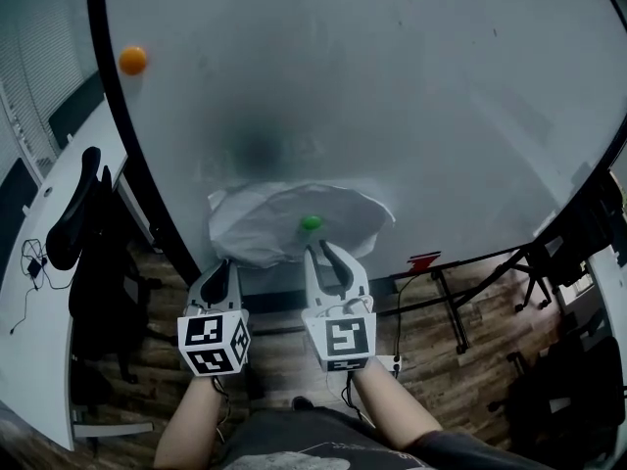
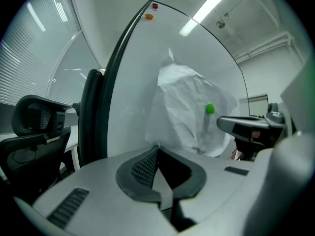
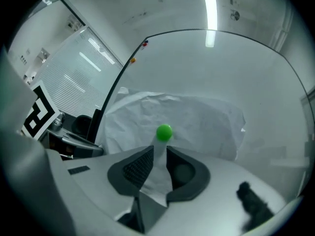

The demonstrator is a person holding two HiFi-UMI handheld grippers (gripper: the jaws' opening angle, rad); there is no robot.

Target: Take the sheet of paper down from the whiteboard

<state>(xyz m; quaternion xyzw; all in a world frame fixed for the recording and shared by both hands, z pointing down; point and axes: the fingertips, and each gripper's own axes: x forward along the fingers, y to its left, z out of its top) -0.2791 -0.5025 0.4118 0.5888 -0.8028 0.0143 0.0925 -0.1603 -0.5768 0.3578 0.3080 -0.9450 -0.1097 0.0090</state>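
Sheet of paper (image 1: 265,225): crumpled, low on the whiteboard (image 1: 392,96), pinned there by a green magnet (image 1: 311,223) near its middle.

Head view. An orange magnet (image 1: 132,60) sits well apart, high by the board's left rim. The person's left gripper (image 1: 223,266) reaches the sheet's lower left edge. The right gripper (image 1: 319,251) points up just below the green magnet. A dark chair (image 1: 78,213) and a white table (image 1: 39,302) stand left of the board, over a wooden floor (image 1: 460,341).

Left gripper view. The fingers (image 2: 142,168) are closed tip to tip, and the tips meet right at the sheet's bottom edge. They seem to pinch that edge, though the contact itself is too small to see plainly. The sheet (image 2: 187,112) bulges off the board above them, with the green magnet (image 2: 210,108) to the right of the tips.

Right gripper view. The fingers (image 3: 135,168) stand a narrow gap apart. A fold of the sheet (image 3: 197,122) runs down through that gap. The green magnet (image 3: 164,132) sits just above the fingertips, on the paper.
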